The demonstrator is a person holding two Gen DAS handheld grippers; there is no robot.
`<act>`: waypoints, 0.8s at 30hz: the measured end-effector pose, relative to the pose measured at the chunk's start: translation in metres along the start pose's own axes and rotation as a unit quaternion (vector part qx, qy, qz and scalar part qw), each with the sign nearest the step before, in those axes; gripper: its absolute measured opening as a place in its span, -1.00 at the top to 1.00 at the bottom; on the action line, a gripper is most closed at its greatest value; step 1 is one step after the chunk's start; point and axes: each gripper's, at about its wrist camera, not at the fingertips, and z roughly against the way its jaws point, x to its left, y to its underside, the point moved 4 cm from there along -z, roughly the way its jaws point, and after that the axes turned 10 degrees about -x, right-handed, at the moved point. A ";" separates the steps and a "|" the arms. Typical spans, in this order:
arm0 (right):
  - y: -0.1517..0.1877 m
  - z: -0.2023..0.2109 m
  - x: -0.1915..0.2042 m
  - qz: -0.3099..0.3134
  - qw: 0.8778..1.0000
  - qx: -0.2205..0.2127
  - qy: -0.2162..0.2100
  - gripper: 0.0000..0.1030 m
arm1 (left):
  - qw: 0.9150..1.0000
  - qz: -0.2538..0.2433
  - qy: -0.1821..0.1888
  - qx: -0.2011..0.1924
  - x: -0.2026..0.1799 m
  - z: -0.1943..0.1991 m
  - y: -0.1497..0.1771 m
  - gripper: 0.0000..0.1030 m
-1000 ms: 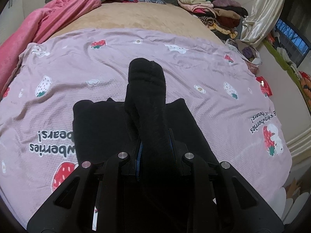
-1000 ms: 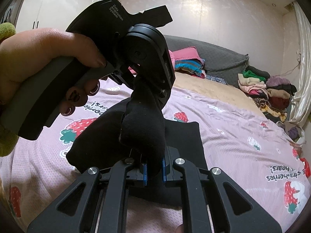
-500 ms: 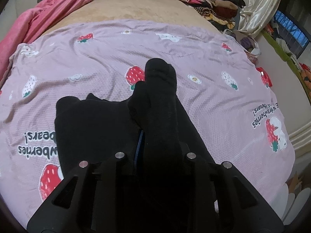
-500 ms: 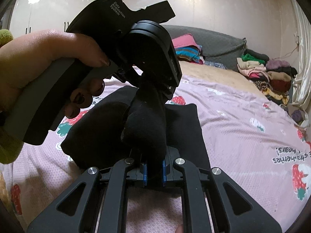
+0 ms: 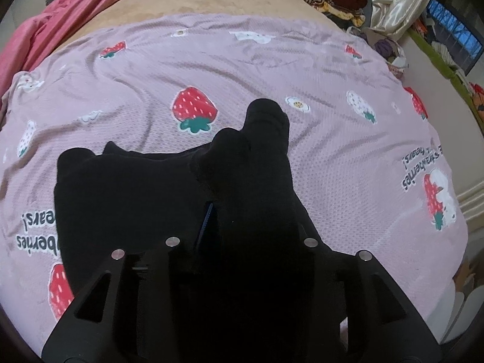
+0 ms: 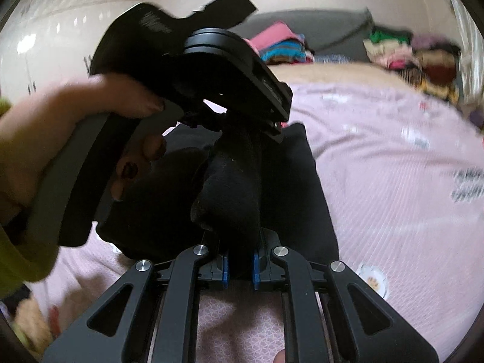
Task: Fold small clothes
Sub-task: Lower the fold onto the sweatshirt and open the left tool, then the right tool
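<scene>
Black garment (image 5: 127,199) lies on the pink strawberry blanket (image 5: 272,60), one bunched end (image 5: 257,157) lifted between your two grippers. Your right gripper (image 6: 240,267) is clamped narrow on that raised fold, blue pads (image 6: 225,267) pressing the cloth from both sides. Your left gripper (image 5: 242,230) is opening; the fold sits between its jaws, but it's too dark there to tell whether the pads touch the cloth. Your left hand (image 6: 60,139) grips the handle in the right wrist view. Stacked clothes (image 6: 408,51) sit at the far edge of the bed.
</scene>
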 end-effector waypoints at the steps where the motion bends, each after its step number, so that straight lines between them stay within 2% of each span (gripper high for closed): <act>1: 0.001 -0.001 -0.006 -0.021 1.000 0.005 -0.007 0.80 | 1.000 -0.001 0.000 0.003 -0.001 -0.003 0.000 0.38; 6: 0.007 -0.007 -0.030 -0.115 0.992 0.025 -0.037 0.77 | 1.000 -0.004 0.003 0.008 -0.006 -0.013 0.002 0.22; 8: 0.010 -0.009 -0.040 -0.144 0.988 0.032 -0.040 0.73 | 1.000 -0.004 0.013 0.009 -0.009 -0.015 0.003 -0.02; 9: 0.011 -0.010 -0.043 -0.154 0.987 0.036 -0.041 0.71 | 1.000 0.001 0.027 0.006 -0.010 -0.015 0.003 -0.23; 10: 0.011 -0.012 -0.048 -0.168 0.984 0.041 -0.045 0.71 | 0.999 0.009 0.038 0.004 -0.011 -0.015 0.002 -0.30; 12: 0.014 -0.013 -0.054 -0.196 0.978 0.046 -0.056 0.65 | 0.998 0.023 0.052 -0.001 -0.011 -0.014 0.000 -0.38; 16: 0.014 -0.014 -0.060 -0.228 0.968 0.060 -0.082 0.51 | 0.994 0.051 0.088 -0.029 -0.006 0.003 -0.004 -0.39; 19: 0.009 -0.011 -0.062 -0.229 0.966 0.069 -0.095 0.30 | 0.992 0.064 0.087 -0.059 0.009 0.027 -0.007 -0.47; 21: -0.001 -0.011 -0.063 -0.226 0.967 0.070 -0.099 0.00 | 0.991 0.075 0.068 -0.084 0.029 0.047 -0.004 -0.51; 24: -0.024 -0.018 -0.068 -0.218 0.967 0.072 -0.107 -0.20 | 0.991 0.086 0.036 -0.101 0.054 0.063 0.006 -0.51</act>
